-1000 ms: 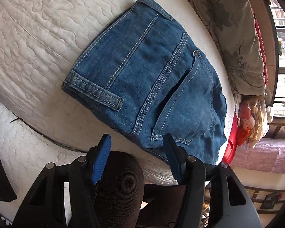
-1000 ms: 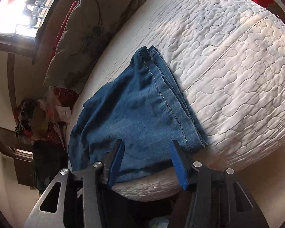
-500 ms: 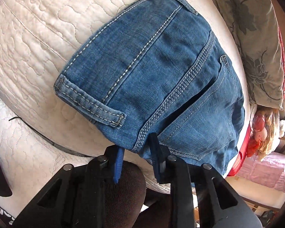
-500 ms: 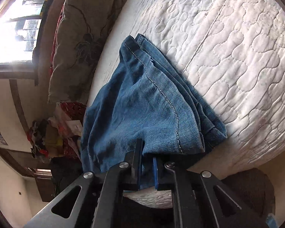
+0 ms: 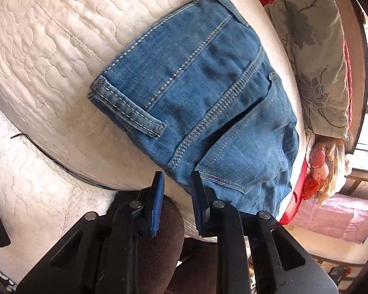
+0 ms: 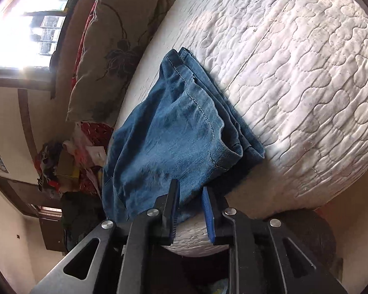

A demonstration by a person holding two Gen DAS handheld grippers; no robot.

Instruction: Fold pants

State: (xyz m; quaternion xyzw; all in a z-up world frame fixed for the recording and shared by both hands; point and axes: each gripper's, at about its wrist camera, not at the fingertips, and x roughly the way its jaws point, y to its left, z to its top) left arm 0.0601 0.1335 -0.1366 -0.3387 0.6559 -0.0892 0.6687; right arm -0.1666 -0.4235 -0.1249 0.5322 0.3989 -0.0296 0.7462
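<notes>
here, one folded pants [image 5: 208, 103], two parted grippers.

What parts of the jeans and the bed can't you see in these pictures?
- Left wrist view: the underside of the folded jeans is pressed against the white quilt.
- Left wrist view: the left gripper covers the quilt's near edge.
- Right wrist view: the right gripper covers the jeans' near edge.
- Right wrist view: window glare washes out everything outside.
</notes>
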